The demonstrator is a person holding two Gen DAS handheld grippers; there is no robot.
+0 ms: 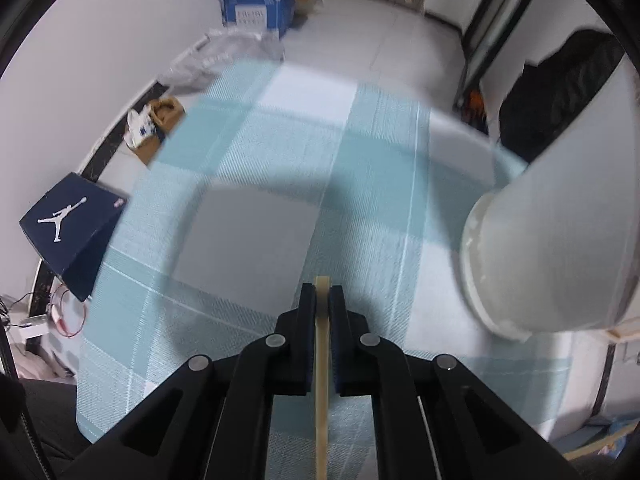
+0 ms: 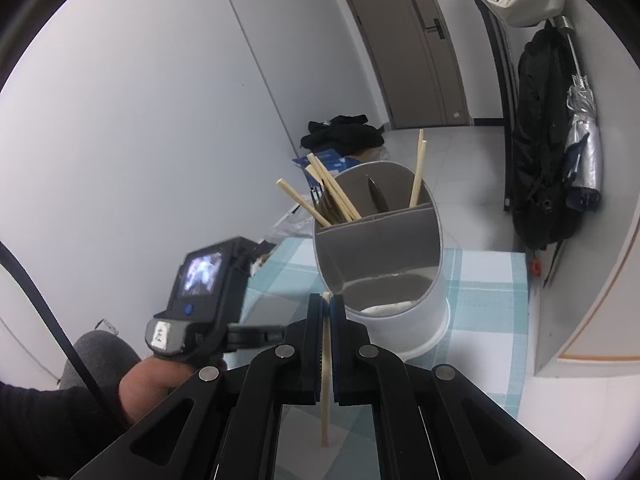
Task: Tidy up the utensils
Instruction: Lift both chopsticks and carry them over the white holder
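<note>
My left gripper (image 1: 322, 292) is shut on a wooden chopstick (image 1: 322, 380) that runs down between the pads, above the blue checked tablecloth (image 1: 280, 160). The white utensil holder (image 1: 560, 220) stands close at the right in the left wrist view. My right gripper (image 2: 328, 300) is shut on another wooden chopstick (image 2: 327, 392), held upright just in front of the holder (image 2: 400, 280). The holder has a divider; its far compartments hold several chopsticks (image 2: 332, 196) and dark metal utensils (image 2: 378, 196). The near compartment looks empty. The left gripper's body (image 2: 200, 300) shows at the left.
Shoe boxes (image 1: 68, 228) and plastic bags (image 1: 216, 56) lie on the floor beyond the table's left edge. A black backpack (image 2: 544, 140) and a folded umbrella (image 2: 584, 148) hang at the right. A door (image 2: 404, 44) is at the back.
</note>
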